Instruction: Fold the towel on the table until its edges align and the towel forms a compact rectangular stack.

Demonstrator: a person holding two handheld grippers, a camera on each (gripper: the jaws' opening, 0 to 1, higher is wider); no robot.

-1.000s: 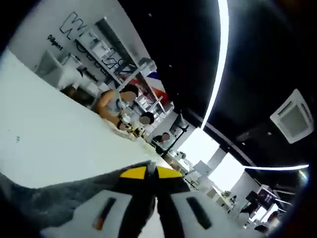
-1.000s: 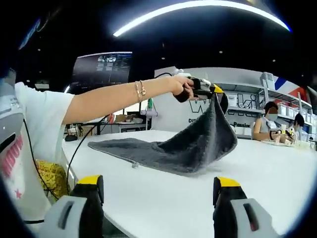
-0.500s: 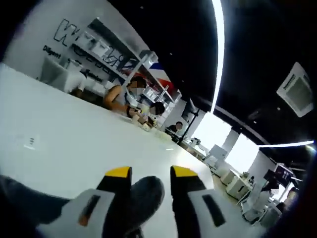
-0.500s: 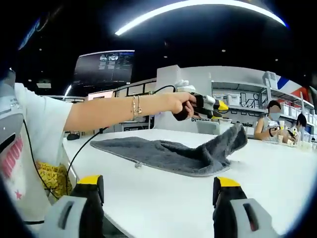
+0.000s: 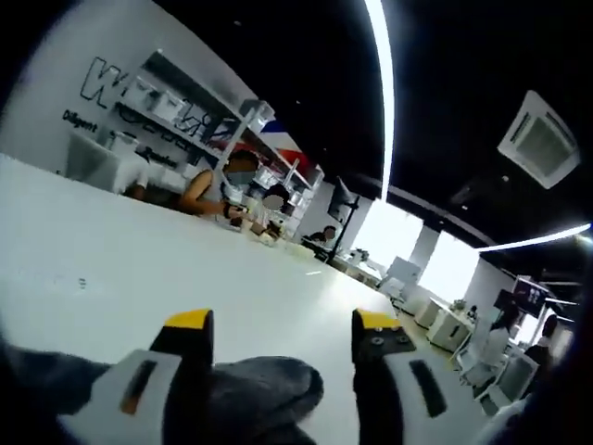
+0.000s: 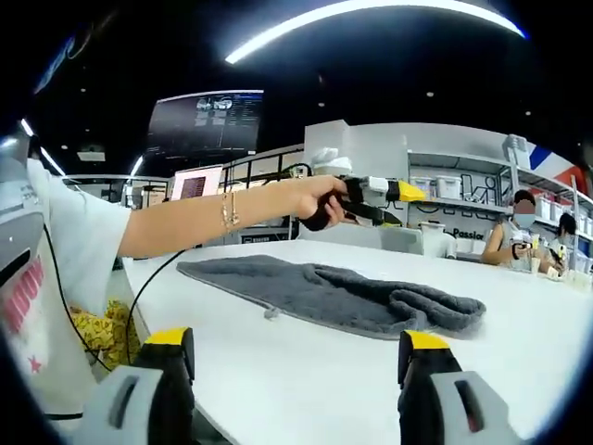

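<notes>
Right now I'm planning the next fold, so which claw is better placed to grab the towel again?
Probably the left claw. It hangs open just above the towel, over the bunched far end. The right claw is open too, but sits back at the table edge, apart from the cloth.

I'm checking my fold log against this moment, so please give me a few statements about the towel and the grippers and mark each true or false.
1. The dark grey terry towel lies on the white table. True.
2. The left gripper grips the towel. False: its jaws are open and hold nothing.
3. The right gripper is open, short of the towel. True.
4. The towel is a neat rectangular stack. False: its far end is bunched.
</notes>
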